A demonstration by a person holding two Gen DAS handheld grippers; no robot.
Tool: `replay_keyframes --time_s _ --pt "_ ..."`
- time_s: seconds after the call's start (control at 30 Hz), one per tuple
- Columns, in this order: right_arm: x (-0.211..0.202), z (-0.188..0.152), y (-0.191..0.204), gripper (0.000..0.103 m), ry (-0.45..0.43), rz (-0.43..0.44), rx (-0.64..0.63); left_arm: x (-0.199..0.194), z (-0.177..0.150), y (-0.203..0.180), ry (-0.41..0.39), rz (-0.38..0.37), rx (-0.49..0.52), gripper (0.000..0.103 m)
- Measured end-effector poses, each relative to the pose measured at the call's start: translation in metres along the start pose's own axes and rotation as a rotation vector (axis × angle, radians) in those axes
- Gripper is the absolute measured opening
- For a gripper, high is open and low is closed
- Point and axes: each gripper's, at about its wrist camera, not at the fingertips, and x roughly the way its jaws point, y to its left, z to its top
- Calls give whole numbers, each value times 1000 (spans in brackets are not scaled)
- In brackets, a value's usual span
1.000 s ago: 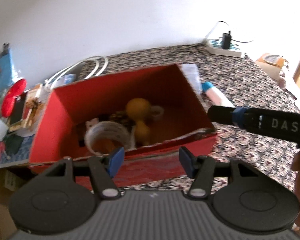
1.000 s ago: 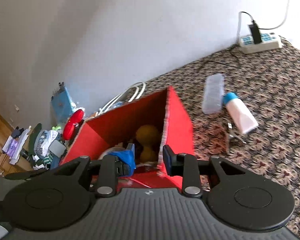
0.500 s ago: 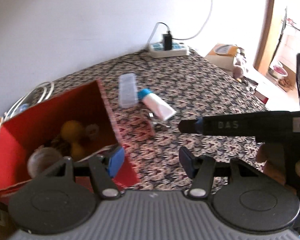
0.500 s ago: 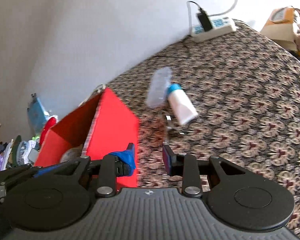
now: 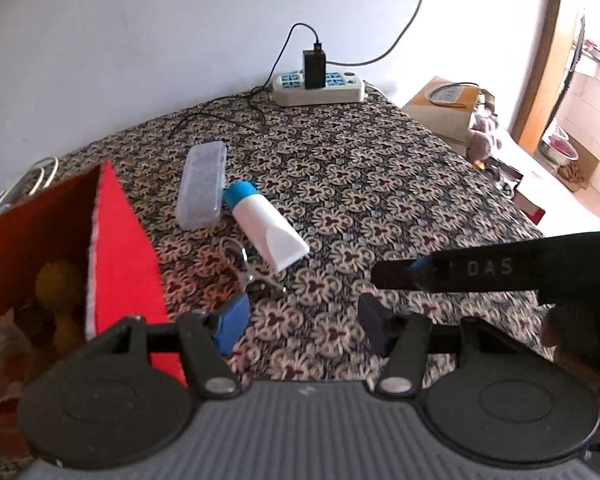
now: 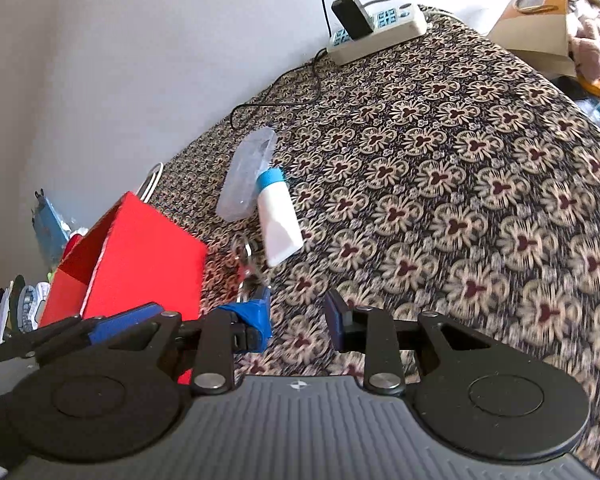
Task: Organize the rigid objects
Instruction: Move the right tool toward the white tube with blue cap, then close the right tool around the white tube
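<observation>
Both claws are held apart with nothing between them: the left claw [image 5: 300, 322] and the right claw [image 6: 298, 318]. On the patterned desk [image 5: 380, 184], a white tube with a blue cap [image 5: 264, 226] is seen touching a clear plastic case [image 5: 202, 184], right of the red box [image 5: 120, 252]; a keyring [image 5: 246, 268] lies near.

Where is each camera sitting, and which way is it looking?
Left wrist: sits on the left gripper, looks down over its open fingers at the patterned table; the right gripper and a hand show.
Right wrist: sits on the right gripper, looks down at the table too; the left gripper pokes in.
Both see the red box, clear case, white tube, and power strip.
</observation>
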Motion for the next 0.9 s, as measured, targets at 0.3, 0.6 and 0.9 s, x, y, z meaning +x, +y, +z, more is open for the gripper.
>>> replay_keyframes --time_s 0.3,0.6,0.9 --pt "44 49 -20 13 81 67 -4 54 23 0 7 26 -52 60" --pt "91 86 -25 13 177 164 81 101 45 1 51 44 -50 60" --pt "124 106 -21 13 223 194 60 135 53 18 103 62 -90 60"
